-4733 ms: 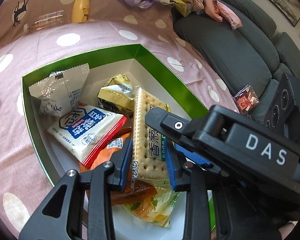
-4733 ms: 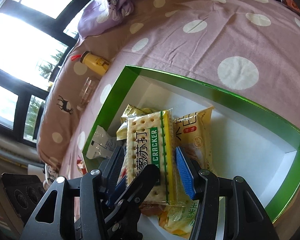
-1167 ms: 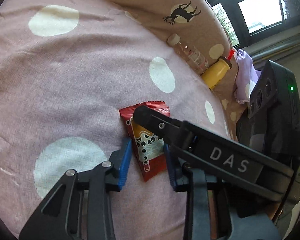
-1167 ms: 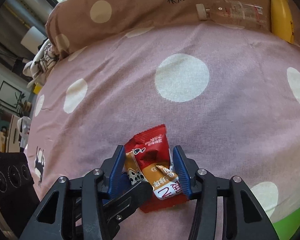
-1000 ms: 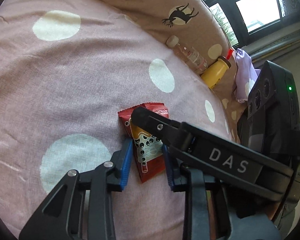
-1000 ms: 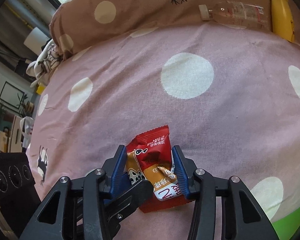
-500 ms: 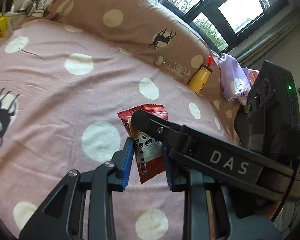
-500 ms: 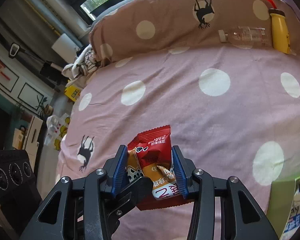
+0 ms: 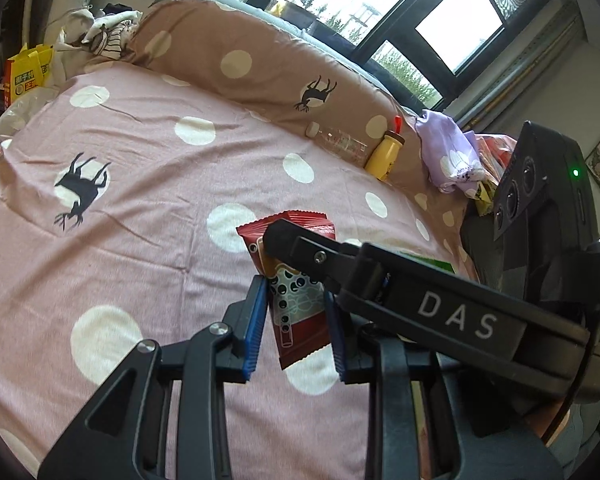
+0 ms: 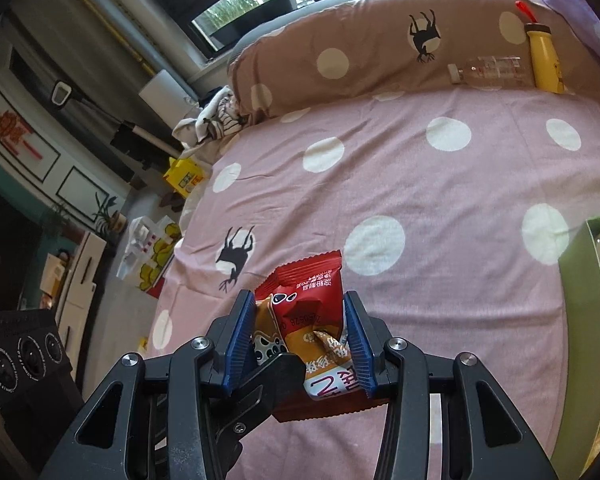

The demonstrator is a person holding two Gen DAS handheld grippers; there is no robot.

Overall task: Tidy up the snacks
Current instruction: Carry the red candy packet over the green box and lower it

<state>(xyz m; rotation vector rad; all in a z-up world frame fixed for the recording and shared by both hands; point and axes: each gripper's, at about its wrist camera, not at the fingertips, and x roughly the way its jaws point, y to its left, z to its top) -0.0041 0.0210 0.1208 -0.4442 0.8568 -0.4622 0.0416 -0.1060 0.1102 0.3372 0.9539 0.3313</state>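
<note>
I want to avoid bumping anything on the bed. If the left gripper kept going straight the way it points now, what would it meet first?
Probably just the pink dotted bedspread. The left gripper, shut on a red snack packet, points down at bare fabric; bottles sit farther off. Depth is uncertain.

Home, living room or bedroom. Pink dotted sheet (image 9: 148, 184) over a wide cushion, brown deer-print bolster (image 10: 364, 52), large windows (image 9: 456, 20), framed pictures (image 10: 20, 140), potted plants, household clutter alongside.

Daylight comes through dark-framed windows (image 9: 456, 20) behind a bed (image 9: 148, 200) spread with pink polka-dot bedding (black deer printed here and there). A brown spotted bolster (image 10: 364, 56) lines its far edge.
</note>
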